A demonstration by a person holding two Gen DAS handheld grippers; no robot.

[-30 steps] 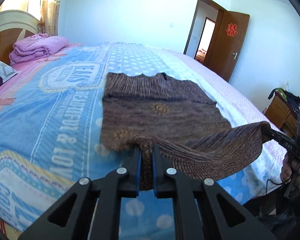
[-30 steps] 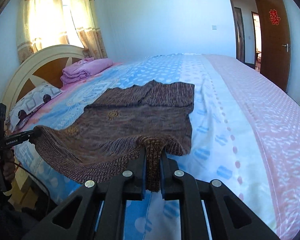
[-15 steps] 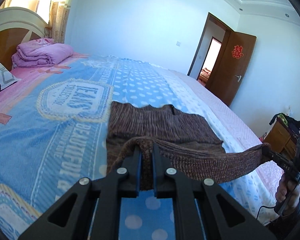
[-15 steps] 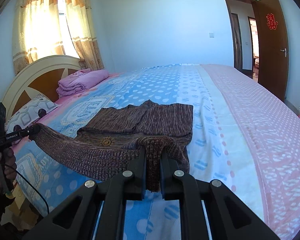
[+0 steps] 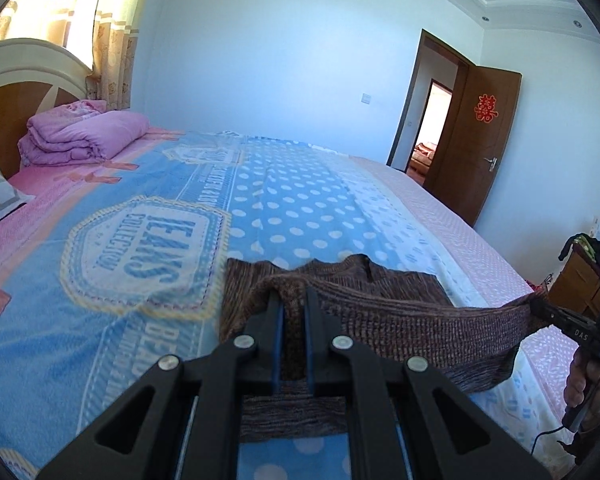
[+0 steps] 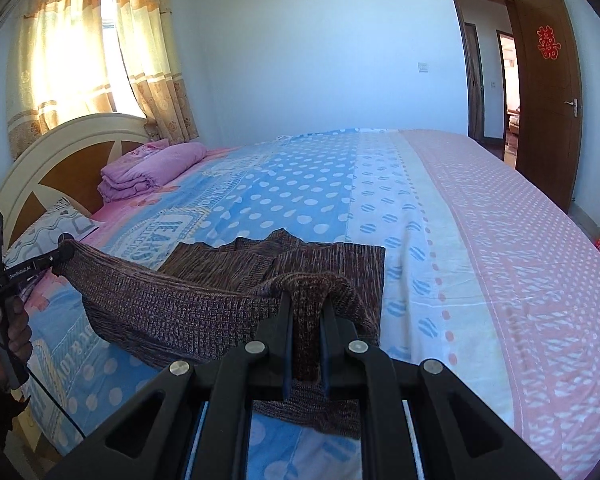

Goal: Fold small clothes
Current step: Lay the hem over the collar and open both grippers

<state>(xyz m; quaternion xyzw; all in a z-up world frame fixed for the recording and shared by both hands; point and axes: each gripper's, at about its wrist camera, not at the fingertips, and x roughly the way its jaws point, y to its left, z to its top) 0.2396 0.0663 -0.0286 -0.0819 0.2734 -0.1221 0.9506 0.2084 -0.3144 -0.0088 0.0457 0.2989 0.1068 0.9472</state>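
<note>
The left gripper (image 5: 293, 312) is clamped on one corner of the brown knit sweater's (image 5: 399, 320) bottom hem, and the right gripper (image 6: 305, 320) is pinched tight on the other corner, so the hem hangs taut in the air between them above the near edge of the bed (image 6: 479, 216). The rest of the sweater lies flat on the blue dotted part of the bedspread, its neckline toward the far side, roughly midway between the headboard end and the pink strip along the opposite edge. The main risk, as I judge it, is an uneven fold: if one hand carries its corner further than the other, the hem lands skewed across the chest. The knit is stretchy and loose, so pulling the two corners too far apart could drag the whole sweater along the bedspread and rumple what already lies flat. Only a thick bunch of fabric sits between each pair of fingers, and a layer could slip out during the carry. The lower body of the sweater is hidden under the lifted hem and behind the gripper frames, so wrinkles there cannot be checked. The sleeves appear tucked in, though that is hard to confirm. Only the hands of the person show, at the frame edges.
</note>
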